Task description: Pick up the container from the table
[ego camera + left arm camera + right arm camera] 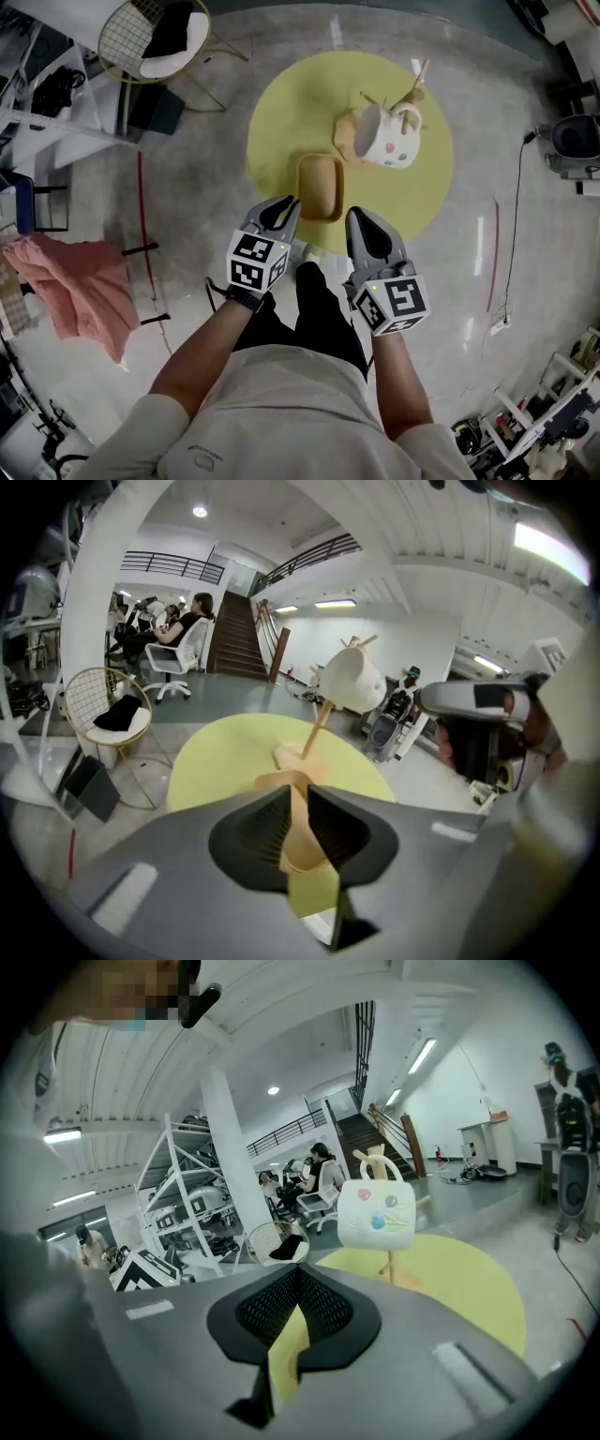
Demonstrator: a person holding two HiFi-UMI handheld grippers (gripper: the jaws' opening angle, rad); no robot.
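Observation:
The container (320,184) is a shallow orange-tan rectangular tray lying on the round yellow table (281,112), near its front edge. My left gripper (290,202) reaches the tray's near left corner. In the left gripper view a strip of the container (298,832) fills the narrow gap between the jaws of the left gripper (300,794), which are shut on its rim. My right gripper (359,216) hovers just right of the tray's near end, apart from it. The right gripper (298,1271) is shut with nothing in it.
A white mug with coloured dots (391,138) hangs on a wooden stand (413,86) behind and to the right of the tray. A wire chair (155,37) stands off the table's far left. A pink cloth (80,286) lies on the floor at left.

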